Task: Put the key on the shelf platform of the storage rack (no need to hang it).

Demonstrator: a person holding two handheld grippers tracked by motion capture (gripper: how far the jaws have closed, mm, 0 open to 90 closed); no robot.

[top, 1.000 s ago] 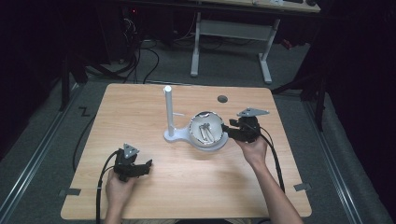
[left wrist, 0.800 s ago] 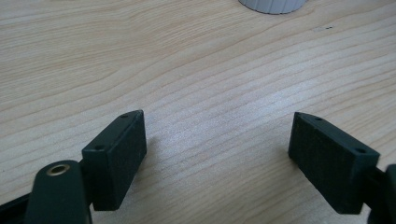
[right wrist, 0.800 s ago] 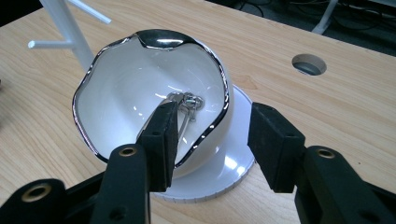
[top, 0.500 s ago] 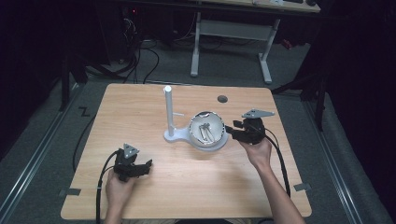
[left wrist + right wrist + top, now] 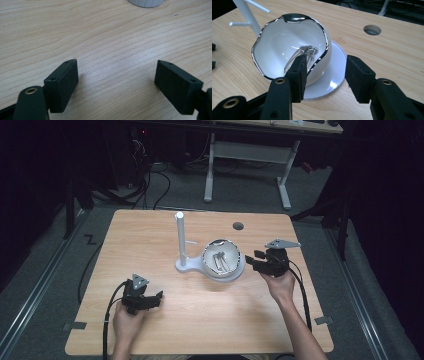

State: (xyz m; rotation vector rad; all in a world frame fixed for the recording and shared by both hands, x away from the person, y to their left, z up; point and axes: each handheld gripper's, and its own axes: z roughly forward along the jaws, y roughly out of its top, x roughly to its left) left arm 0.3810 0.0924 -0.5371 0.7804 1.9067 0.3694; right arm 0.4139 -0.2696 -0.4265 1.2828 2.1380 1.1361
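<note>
Right hand-held gripper [image 5: 325, 75] seemingly beside bowl [image 5: 289, 45]

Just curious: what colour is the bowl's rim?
Shiny silver on a white bowl; clearest in the right gripper view.

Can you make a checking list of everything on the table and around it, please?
Surface: light wooden table, with a round hole near its far edge.
Job's things: white wavy-rimmed bowl with a shiny edge, tilted on a round white base; small silvery metal pieces inside; thin white upright post with side pegs beside it.
Clutter: nothing seen.
Grippers: left tool open over bare wood; right tool open, just beside the bowl, not touching it.
Cables: black cable from the left tool, another from the right.
Surroundings: dark room, grey floor, white desk frame behind.
</note>
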